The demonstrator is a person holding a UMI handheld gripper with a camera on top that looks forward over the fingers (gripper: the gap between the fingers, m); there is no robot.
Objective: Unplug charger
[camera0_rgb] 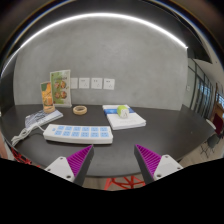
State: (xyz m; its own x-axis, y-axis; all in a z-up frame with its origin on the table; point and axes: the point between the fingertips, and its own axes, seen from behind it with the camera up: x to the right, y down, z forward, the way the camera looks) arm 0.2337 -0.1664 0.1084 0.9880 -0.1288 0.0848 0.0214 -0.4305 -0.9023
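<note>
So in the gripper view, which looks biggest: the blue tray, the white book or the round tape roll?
1. Blue tray, largest, though it sits nearest the tool, whose fingers are open.
2. White book, slightly smaller.
3. Tape roll, clearly smallest.

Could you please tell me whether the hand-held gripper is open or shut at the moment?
Open. The hand-held gripper has its two purple-padded fingers wide apart, with nothing between them; the white power strip lies beyond them.

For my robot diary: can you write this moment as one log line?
jaws open | holding nothing | power strip just ahead on table | untouched
</note>
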